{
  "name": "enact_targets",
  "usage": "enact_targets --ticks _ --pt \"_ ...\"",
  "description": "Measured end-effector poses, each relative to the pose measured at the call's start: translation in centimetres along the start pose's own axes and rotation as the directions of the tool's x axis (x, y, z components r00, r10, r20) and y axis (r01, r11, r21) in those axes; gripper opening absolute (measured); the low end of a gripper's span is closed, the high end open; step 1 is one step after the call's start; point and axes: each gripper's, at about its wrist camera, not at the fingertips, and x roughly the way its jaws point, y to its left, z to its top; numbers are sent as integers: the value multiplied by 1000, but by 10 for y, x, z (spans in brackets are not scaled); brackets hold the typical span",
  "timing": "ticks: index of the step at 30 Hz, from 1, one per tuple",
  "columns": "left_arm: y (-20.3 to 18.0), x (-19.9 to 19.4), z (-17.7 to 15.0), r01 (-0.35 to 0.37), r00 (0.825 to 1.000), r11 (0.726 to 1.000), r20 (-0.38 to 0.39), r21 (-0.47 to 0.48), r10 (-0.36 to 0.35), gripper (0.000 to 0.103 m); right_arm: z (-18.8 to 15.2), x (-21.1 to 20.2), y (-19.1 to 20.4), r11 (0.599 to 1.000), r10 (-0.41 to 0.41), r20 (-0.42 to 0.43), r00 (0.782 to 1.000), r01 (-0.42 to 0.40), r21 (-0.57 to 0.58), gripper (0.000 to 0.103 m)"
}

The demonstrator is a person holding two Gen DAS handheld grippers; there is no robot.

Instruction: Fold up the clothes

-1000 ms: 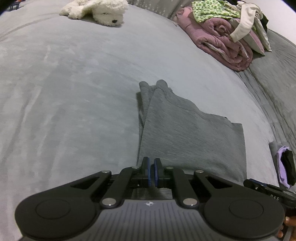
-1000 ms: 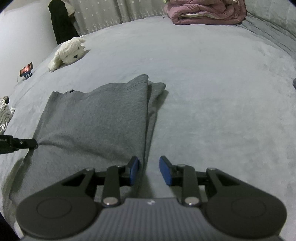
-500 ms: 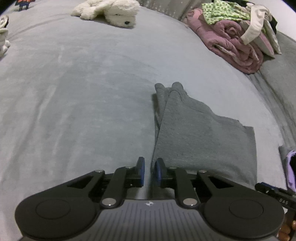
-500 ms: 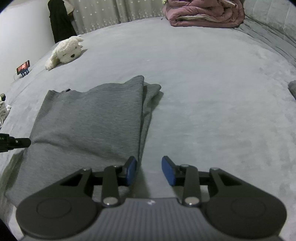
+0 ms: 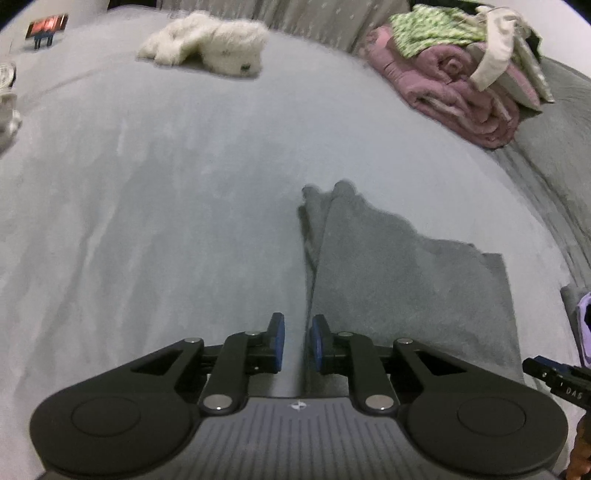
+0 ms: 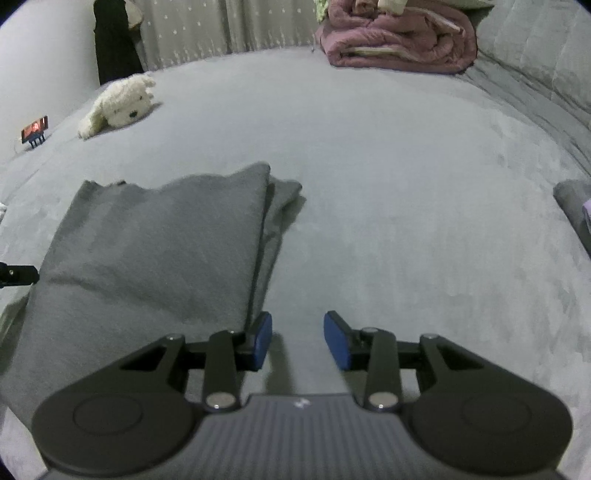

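Bed (image 5: 147, 221) fills nearly everything we see, one broad grey cover, and on it lies the grey garment (image 6: 155, 251), already doubled over, its long axis running away from us toward the far curtain (image 6: 207, 33). We have a gripper at each near corner. Our left gripper (image 5: 294, 341) has its jaws just eased apart to a narrow gap, the garment's left folded edge running up just beside its right pad, nothing pinched that we can make out. Our right gripper (image 6: 298, 341) stands wider, jaws also just opened, bare cover between them and the garment's right edge at its left pad. So the cloth lies between our two hands, both equally near; we judge the next fold goes lengthwise, near end toward the far end. Further off, a pink quilt (image 5: 454, 99) with loose clothes heaped on it, then a white plush dog (image 6: 118, 105), and smallest, a little phone stand (image 6: 35, 131) by the wall.
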Motion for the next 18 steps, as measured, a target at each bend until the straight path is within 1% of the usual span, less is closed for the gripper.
enact_targets --ticks 2,5,9,14,18 --pt "-5 -6 -1 25 999 999 32 26 -25 15 1 -7 1 1000 23 40 999 -23 3 33" --pt "-13 -12 -3 77 995 995 65 63 -81 15 1 -16 8 995 99 82 992 -99 -1 33" --pt "-31 -17 -8 147 984 978 80 146 -160 15 -1 -14 27 977 213 60 975 -212 -17 33" --pt "-55 -15 -18 216 969 949 68 230 -237 15 0 -12 55 952 301 51 952 -298 -68 33" --pt "-68 2 -22 260 964 941 0 218 -266 15 2 -1 70 940 337 10 941 -336 -59 33"
